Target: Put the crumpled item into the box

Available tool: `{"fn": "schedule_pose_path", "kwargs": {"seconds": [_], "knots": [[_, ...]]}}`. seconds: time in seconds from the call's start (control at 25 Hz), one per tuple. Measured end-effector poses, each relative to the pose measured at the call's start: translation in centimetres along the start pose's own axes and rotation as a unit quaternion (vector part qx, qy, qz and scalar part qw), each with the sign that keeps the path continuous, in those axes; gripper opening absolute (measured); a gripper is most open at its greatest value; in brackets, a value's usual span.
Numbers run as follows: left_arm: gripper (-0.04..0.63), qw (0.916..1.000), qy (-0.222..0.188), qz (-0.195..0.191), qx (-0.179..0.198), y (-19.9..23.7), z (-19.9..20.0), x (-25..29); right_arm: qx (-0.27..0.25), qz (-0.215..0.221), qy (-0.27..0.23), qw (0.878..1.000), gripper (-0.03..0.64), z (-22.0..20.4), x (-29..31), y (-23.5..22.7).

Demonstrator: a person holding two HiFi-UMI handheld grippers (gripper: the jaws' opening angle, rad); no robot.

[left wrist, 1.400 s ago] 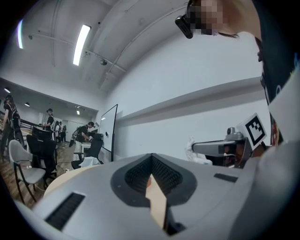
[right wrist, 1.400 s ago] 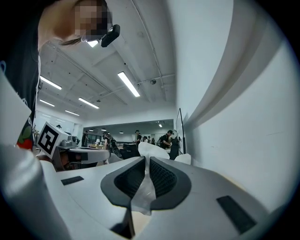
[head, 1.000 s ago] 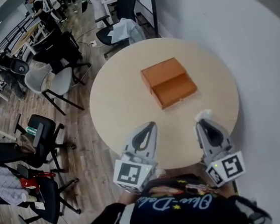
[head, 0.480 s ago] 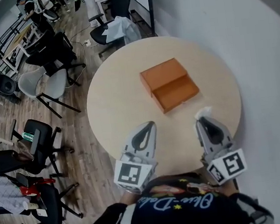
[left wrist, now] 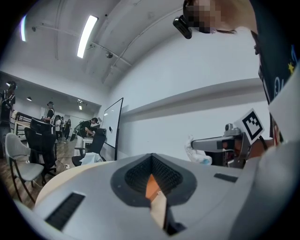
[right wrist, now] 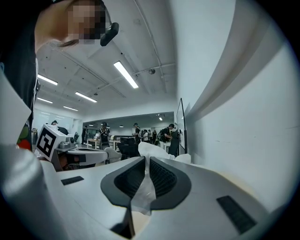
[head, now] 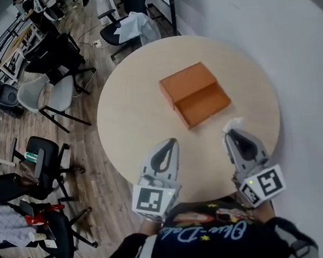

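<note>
Head view, with both gripper views. The right claw (head: 232,129) is closed on the crumpled item (head: 233,123), a thin, white, creased wad. It is pinched between the ribbed dark pads, and a tuft stands out past the tips. The left claw (head: 171,143) has its jaws drawn together on nothing; only a sliver of orange shows through the slit between them.

The box (head: 194,94) is orange-brown, flat and rectangular, in two stepped halves. It sits near the middle of the round, pale, smooth worktop (head: 130,119). Whether it stands open cannot be told.

The key relation: the box lies ahead of the right claw and to its left — farther onto the worktop, apart from both claws. The right claw is the nearer, and it carries the load, so the likely next move is a short reach forward and left over the box's near half.
</note>
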State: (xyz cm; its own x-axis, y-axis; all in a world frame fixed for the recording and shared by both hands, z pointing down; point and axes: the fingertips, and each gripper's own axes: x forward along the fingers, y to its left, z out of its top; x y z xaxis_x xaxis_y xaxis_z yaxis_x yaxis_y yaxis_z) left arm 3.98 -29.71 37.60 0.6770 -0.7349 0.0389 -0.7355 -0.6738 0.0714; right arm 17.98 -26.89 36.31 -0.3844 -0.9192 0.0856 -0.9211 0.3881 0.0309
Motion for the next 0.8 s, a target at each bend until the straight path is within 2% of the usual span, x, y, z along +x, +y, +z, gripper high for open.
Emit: {"fn": "schedule_pose_path", "kwargs": {"seconds": [0.32,0.8], "knots": [[-0.008,0.9993,0.004,0.037,0.003,0.8,0.1,1.7,-0.002,0.019,0.017,1.000,0.026,-0.7,2.9,-3.2],[-0.008,0.9956,0.012,0.093,0.002,1.7,-0.4,3.3,-0.002,0.059,0.058,0.997,0.026,-4.7,8.1,-6.4]]}}
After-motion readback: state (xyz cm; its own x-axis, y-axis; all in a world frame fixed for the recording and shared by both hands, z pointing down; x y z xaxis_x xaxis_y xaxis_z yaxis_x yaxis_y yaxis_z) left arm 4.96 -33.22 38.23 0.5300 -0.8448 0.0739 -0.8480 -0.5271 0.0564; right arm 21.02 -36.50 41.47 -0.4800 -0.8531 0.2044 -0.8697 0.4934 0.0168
